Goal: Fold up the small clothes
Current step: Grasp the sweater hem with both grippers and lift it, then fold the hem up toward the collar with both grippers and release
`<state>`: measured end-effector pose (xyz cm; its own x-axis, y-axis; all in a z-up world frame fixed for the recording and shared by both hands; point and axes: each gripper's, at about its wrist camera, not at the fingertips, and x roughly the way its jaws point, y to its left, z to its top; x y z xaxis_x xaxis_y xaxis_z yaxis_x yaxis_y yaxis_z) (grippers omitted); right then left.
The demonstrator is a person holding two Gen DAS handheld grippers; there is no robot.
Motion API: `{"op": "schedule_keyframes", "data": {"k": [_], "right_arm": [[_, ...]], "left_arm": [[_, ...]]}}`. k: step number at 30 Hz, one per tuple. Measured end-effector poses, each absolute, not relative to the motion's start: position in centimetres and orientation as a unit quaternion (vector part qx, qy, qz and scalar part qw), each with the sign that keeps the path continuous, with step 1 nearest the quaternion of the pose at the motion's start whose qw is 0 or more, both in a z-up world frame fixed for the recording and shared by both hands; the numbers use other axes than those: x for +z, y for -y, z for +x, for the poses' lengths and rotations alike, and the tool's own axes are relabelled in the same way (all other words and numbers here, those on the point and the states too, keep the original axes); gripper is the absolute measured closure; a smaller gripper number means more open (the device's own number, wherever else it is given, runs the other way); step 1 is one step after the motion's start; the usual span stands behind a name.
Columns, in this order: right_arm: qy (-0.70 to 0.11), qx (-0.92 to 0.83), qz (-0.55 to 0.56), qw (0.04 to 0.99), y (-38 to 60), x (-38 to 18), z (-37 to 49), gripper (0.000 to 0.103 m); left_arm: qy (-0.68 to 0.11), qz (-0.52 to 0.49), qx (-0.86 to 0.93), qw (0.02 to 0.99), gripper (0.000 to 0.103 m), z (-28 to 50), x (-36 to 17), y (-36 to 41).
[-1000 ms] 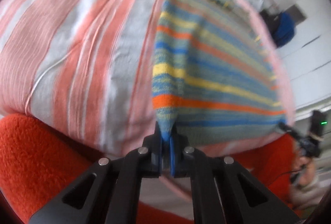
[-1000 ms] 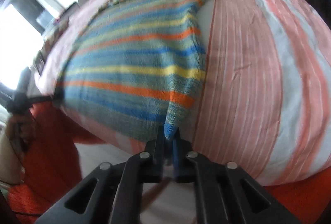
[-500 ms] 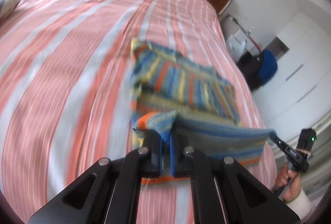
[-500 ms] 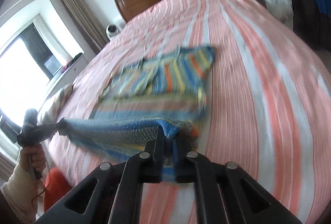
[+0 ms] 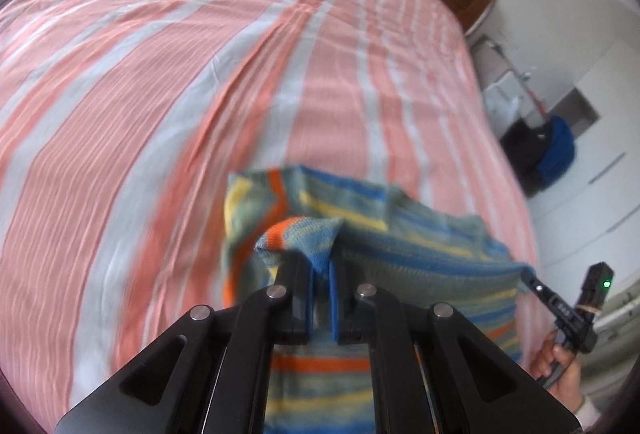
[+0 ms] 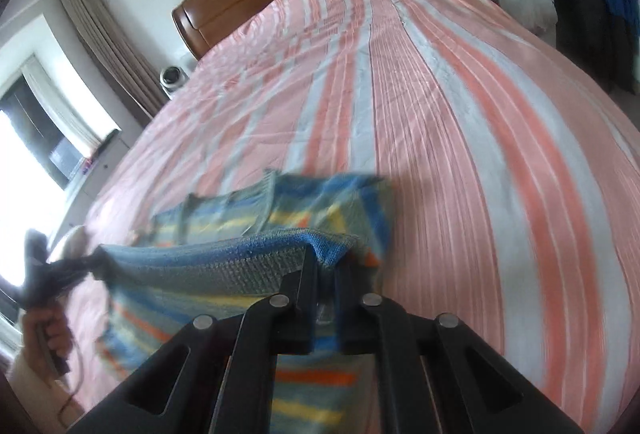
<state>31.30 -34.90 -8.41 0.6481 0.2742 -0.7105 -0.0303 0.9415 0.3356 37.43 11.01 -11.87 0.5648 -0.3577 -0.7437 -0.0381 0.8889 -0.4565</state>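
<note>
Left gripper (image 5: pixel 320 274) jaws opening, cloth corner between them; right gripper (image 6: pixel 328 274) clamped shut, both angled downward.

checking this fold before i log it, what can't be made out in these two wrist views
- Left wrist view: the near part of the striped knitted garment is hidden behind the left gripper, whose jaws are opening with its corner between them.
- Right wrist view: the garment's far layers are blurred, so what kind of garment it is cannot be told.
- Right wrist view: the small clutter on the window ledge is too small to identify.
</note>
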Motion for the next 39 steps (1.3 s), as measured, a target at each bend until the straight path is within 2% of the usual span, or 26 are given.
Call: {"op": "schedule_keyframes", "data": {"k": [2,3,4,5,7,9,12,15,18,21,24,25,29,33,36,39], "right_arm": [[-0.414,0.082,0.146,0.895,34.8,-9.8,33.7,0.096],[-0.419,0.076,0.162,0.89,35.2,-10.4,34.5,0.091],[-0.422,0.069,0.175,0.887,35.7,-10.7,34.9,0.082],[-0.417,0.067,0.192,0.886,36.4,-10.5,34.8,0.075],[-0.395,0.065,0.203,0.894,37.6,-8.8,33.5,0.068],[-0.403,0.079,0.182,0.893,37.7,-6.6,32.1,0.068],[-0.449,0.155,0.158,0.865,35.3,-5.2,30.7,0.068],[-0.522,0.236,0.184,0.799,30.5,-7.0,32.3,0.068],[-0.563,0.248,0.178,0.768,26.3,-10.1,35.8,0.068],[-0.535,0.202,0.184,0.799,25.2,-11.7,40.3,0.068],[-0.434,0.165,0.242,0.852,26.4,-8.4,40.7,0.066],[-0.423,0.182,0.252,0.851,26.0,-7.6,40.3,0.066],[-0.489,0.287,0.21,0.797,20.0,-6.6,38.5,0.058],[-0.575,0.338,0.111,0.737,11.2,-9.8,37.7,0.055],[-0.569,0.316,0.069,0.756,6.5,-12.0,39.5,0.055],[-0.507,0.3,0.093,0.803,4.9,-10.8,40.3,0.055]], "left_arm": [[-0.462,-0.22,-0.054,0.857,0.069,38.9,-12.9,-11.7],[-0.46,-0.229,-0.039,0.857,0.044,39.0,-12.9,-12.6],[-0.448,-0.246,-0.032,0.859,0.03,38.5,-12.5,-13.7],[-0.436,-0.26,-0.036,0.861,0.027,38.1,-12.1,-14.4],[-0.423,-0.266,-0.068,0.864,0.026,36.0,-10.8,-15.6],[-0.427,-0.239,-0.11,0.865,0.026,34.4,-9.8,-15.1],[-0.436,-0.184,-0.196,0.859,0.022,31.1,-9.6,-12.3],[-0.466,-0.13,-0.224,0.846,0.02,28.9,-12.3,-9.2],[-0.489,-0.087,-0.183,0.848,0.036,27.1,-15.6,-8.7],[-0.474,-0.112,-0.172,0.856,0.036,24.4,-14.9,-10.4],[-0.459,-0.124,-0.156,0.866,0.021,22.2,-13.8,-12.0],[-0.448,-0.129,-0.149,0.872,0.02,21.3,-13.5,-12.5],[-0.409,-0.169,-0.112,0.89,0.016,18.7,-14.4,-14.7],[-0.376,-0.183,-0.105,0.902,0.014,17.4,-15.8,-15.4],[-0.369,-0.176,-0.126,0.904,0.006,17.4,-15.9,-15.3],[-0.37,-0.18,-0.132,0.902,0.005,17.5,-16.1,-15.4]]}}
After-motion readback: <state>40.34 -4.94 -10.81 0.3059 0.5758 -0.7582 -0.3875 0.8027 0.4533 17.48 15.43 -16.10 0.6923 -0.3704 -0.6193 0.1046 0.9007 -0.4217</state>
